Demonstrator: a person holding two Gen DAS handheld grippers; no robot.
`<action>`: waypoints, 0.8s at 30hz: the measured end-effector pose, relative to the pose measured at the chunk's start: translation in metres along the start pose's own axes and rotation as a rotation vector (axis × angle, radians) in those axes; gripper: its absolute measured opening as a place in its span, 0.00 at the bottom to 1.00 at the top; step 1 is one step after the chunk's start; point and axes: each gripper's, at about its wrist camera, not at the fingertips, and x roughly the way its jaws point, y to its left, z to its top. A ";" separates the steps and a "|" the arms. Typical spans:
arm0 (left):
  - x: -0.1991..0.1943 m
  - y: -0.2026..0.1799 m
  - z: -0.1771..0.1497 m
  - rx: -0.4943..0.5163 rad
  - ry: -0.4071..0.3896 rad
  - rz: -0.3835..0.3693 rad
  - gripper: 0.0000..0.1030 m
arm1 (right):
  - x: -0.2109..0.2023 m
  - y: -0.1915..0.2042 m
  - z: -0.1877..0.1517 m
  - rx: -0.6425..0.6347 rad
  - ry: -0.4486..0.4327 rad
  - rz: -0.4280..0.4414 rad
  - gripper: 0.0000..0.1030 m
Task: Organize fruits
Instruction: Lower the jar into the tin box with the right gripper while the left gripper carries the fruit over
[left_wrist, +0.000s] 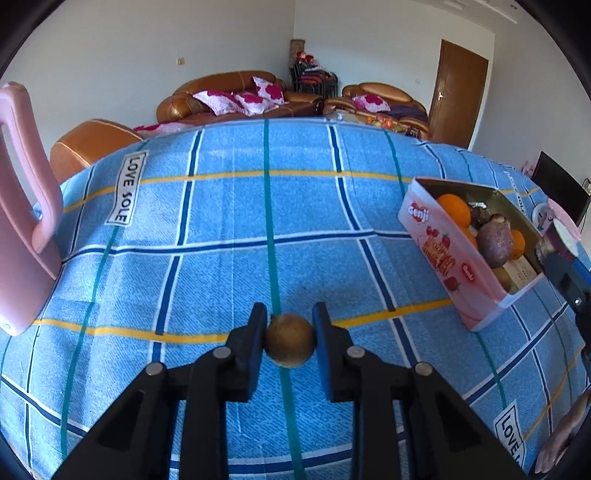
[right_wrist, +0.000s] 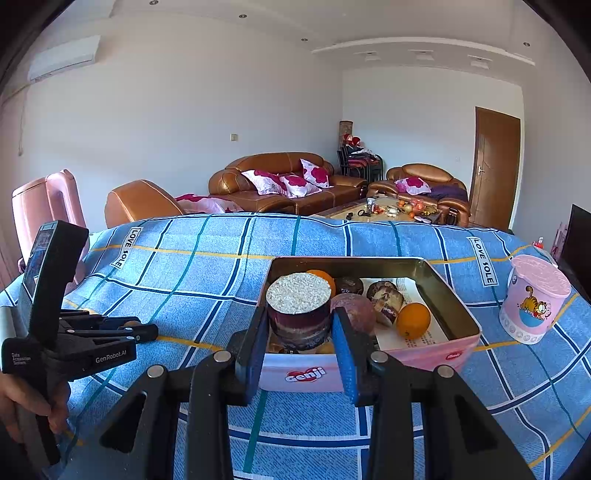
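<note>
Black fingers of the left gripper (left_wrist: 290, 341) are clamped on a small round brown fruit (left_wrist: 290, 345), a pad pressed against each side of it, low over the blue checked cloth (left_wrist: 221, 258) near the table's front edge. From that fruit the pink Genji tin (left_wrist: 454, 266) lies off toward the right-hand edge and a little farther back, its long side angled away, so I judge the carry runs sideways and slightly forward. Over there the right gripper (right_wrist: 301, 343) is closed around a dark, layered cylinder with a pale grainy top (right_wrist: 298, 306), held just at the tin's near wall. Inside the tin sit oranges (right_wrist: 413, 319), a dull purple round fruit (right_wrist: 354, 312), some dark cut pieces and a printed paper lining the bottom; free room shows mainly toward its right end. Farther right, near the table's corner, stands a pink cartoon cup (right_wrist: 535, 299), apart from the tin.
</note>
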 end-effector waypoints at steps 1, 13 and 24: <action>-0.009 -0.003 -0.001 0.004 -0.040 0.009 0.26 | 0.000 0.000 0.000 0.002 -0.001 0.000 0.36; -0.042 -0.065 -0.004 0.001 -0.226 0.062 0.26 | -0.008 -0.004 -0.001 -0.040 -0.045 -0.044 0.36; -0.037 -0.109 0.000 0.035 -0.240 0.025 0.26 | -0.008 -0.039 -0.001 -0.015 -0.046 -0.105 0.36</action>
